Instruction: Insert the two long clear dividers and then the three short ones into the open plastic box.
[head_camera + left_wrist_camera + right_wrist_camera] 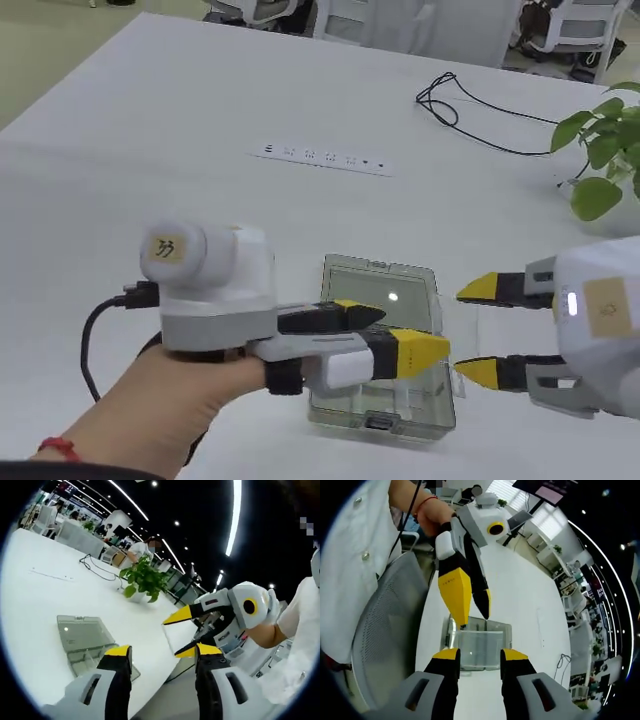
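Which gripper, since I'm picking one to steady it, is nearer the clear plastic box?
Left. The left gripper hangs over the clear plastic box; the right gripper sits off its right edge in the head view.

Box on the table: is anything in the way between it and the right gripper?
Nothing visible is. The right gripper faces the box across bare table. The left gripper hangs over the box, not in the gap between them.

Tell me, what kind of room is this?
Probably an open-plan office or lab: a big white table carries a flat white power strip, a grey mesh office chair stands beside it, and long white ceiling light strips run overhead.
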`<state>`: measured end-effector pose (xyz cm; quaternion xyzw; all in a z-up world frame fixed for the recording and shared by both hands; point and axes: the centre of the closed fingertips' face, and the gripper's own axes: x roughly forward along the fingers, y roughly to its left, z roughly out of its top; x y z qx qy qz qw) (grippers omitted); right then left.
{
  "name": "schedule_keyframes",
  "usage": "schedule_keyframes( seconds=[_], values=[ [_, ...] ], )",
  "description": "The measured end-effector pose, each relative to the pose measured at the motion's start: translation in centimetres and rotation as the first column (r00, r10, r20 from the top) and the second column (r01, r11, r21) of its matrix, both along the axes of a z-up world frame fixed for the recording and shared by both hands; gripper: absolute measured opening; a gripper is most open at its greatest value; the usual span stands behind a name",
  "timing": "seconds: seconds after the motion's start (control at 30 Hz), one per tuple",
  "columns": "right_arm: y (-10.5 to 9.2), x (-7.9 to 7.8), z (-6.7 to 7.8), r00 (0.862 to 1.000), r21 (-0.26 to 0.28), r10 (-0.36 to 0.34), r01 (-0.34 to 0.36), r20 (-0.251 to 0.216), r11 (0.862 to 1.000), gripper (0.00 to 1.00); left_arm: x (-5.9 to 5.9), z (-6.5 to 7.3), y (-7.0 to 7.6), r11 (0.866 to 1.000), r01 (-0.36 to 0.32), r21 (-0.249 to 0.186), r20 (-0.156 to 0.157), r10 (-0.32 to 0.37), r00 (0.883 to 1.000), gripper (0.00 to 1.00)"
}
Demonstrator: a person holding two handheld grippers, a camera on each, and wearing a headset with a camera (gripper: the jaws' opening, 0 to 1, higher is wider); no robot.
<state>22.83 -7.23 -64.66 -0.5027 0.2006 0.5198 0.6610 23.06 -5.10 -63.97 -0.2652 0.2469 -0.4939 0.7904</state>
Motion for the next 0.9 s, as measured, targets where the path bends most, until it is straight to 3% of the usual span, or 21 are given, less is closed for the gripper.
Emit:
schedule_keyframes(
  seconds=[0.17, 0.23, 0.3, 0.4, 0.7, 0.9],
  values=[
    [1.0, -0.8, 0.9, 1.000, 0.006, 0.017, -0.017, 0.018, 1.000, 0.32, -0.3, 0.3, -0.7, 0.999, 0.006, -0.040, -0.027, -0.008, 1.000, 0.36],
    [1.3, -1.0, 1.1, 1.000, 0.010, 0.021, -0.021, 0.020, 1.000, 0.32, -0.7, 0.5, -1.0, 0.998, 0.023, -0.058, -0.035, -0.025, 0.999, 0.28],
    [1.5, -1.3, 1.2, 0.999, 0.010, 0.025, -0.025, 0.022, 1.000, 0.32, -1.0, 0.7, -1.1, 0.997, 0.036, -0.063, -0.024, -0.037, 0.999, 0.17],
    [1.6, -1.3, 1.3, 0.999, 0.005, 0.028, -0.028, 0.027, 1.000, 0.32, -1.2, 0.8, -1.2, 0.997, 0.048, -0.064, -0.021, -0.050, 0.999, 0.10],
    [1.8, -1.6, 1.6, 0.999, 0.003, 0.031, -0.031, 0.032, 1.000, 0.32, -1.5, 0.9, -1.3, 0.996, 0.066, -0.066, -0.015, -0.067, 0.998, 0.00],
    [1.8, -1.6, 1.8, 0.999, 0.000, 0.035, -0.035, 0.040, 0.999, 0.33, -1.5, 1.1, -1.3, 0.995, 0.065, -0.075, -0.026, -0.067, 0.997, 0.00]
  ],
)
